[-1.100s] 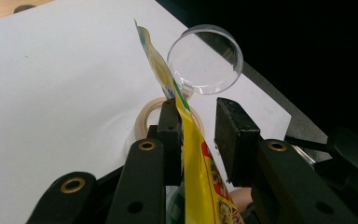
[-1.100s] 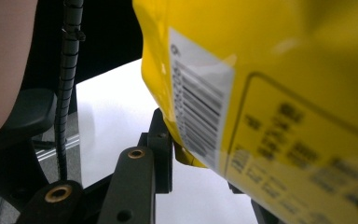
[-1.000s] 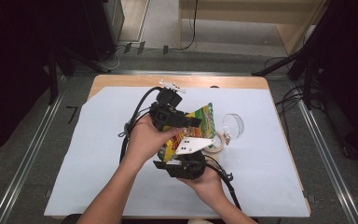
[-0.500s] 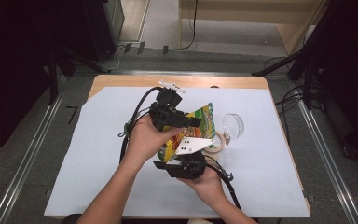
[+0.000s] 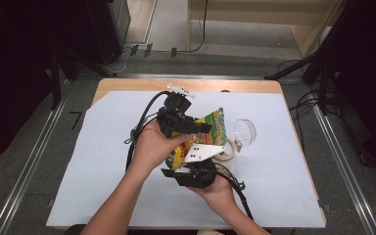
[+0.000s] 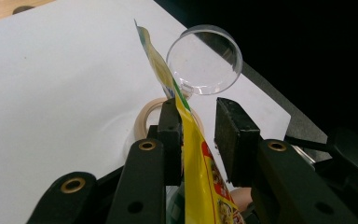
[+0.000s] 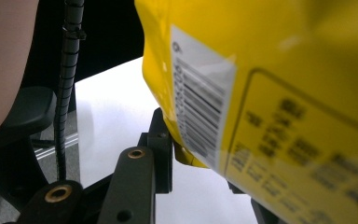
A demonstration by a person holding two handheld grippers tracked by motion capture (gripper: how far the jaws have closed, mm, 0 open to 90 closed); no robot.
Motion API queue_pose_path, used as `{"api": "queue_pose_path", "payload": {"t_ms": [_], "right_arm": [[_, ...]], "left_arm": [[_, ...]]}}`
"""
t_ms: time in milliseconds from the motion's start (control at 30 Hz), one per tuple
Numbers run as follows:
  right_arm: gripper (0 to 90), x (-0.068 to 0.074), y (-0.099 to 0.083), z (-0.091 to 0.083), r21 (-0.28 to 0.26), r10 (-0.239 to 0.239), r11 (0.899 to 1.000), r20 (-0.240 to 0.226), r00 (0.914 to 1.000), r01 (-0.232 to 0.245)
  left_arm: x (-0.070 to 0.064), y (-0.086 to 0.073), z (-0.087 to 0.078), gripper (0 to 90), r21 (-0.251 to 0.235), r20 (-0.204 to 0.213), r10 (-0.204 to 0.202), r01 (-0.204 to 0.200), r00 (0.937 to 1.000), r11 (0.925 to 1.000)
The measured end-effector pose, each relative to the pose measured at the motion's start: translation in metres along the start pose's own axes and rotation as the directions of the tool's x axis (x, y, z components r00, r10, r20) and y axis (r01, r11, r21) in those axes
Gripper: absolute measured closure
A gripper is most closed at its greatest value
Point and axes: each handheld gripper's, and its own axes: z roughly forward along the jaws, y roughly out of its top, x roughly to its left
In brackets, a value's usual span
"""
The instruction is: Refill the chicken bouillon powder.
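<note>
Your right gripper (image 5: 196, 172), nearest you, has the yellow snack bag (image 5: 203, 134) by its lower edge: in the right gripper view the bag (image 7: 279, 93) drops between the jaws, one pad pressed against it beside the barcode, the other hidden behind the bag, so it looks clamped but you cannot be sure how firmly. The bag is held up off the white sheet (image 5: 103, 147), over the middle of the table (image 5: 127, 84).

Your left gripper (image 5: 178, 120) sits at the bag's upper part. In the left gripper view (image 6: 198, 135) the thin edge of the bag (image 6: 191, 140) lies against one pad while the other pad stands off from it, so these jaws are released, not pinching yet.

The risk is that one grip carries the whole bag. If the right jaws hold only the seam, the slick film could slide out or the bag could flop sideways before the left jaws close. Close off-centre and you may catch only a fold and crumple it.

Just beyond the bag lie a roll of tape (image 6: 151, 116) and a clear round glass piece (image 5: 245, 131), near each other. A swing that way could knock the glass toward the table's right edge. Open room lies to your left and on the near sheet; move there.
</note>
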Motion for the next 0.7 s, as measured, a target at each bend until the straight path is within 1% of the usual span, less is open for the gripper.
{"api": "queue_pose_path", "payload": {"t_ms": [167,333,467,700], "right_arm": [[69.6,0.0015,0.0005,-0.0003,-0.001,0.006,1.000,-0.009,0.9999,-0.006],[69.6,0.0016,0.0005,-0.0004,-0.001,0.010,1.000,-0.009,0.9999,-0.010],[69.6,0.0014,0.0008,-0.0008,-0.001,0.004,1.000,-0.005,1.0000,-0.004],[69.5,0.0023,0.0003,-0.0008,0.000,0.012,1.000,-0.009,0.9999,-0.012]], "left_arm": [[0.0005,0.0000,-0.0006,72.7,0.000,0.005,-0.002,0.002,1.0000,1.0000],[0.0008,0.0001,0.0000,72.8,0.002,0.002,-0.001,0.001,1.0000,1.0000],[0.0009,0.0001,0.0000,72.8,0.002,0.000,-0.001,0.001,1.0000,1.0000],[0.0021,0.0001,0.0012,72.9,0.005,0.003,-0.005,0.005,1.0000,1.0000]]}}
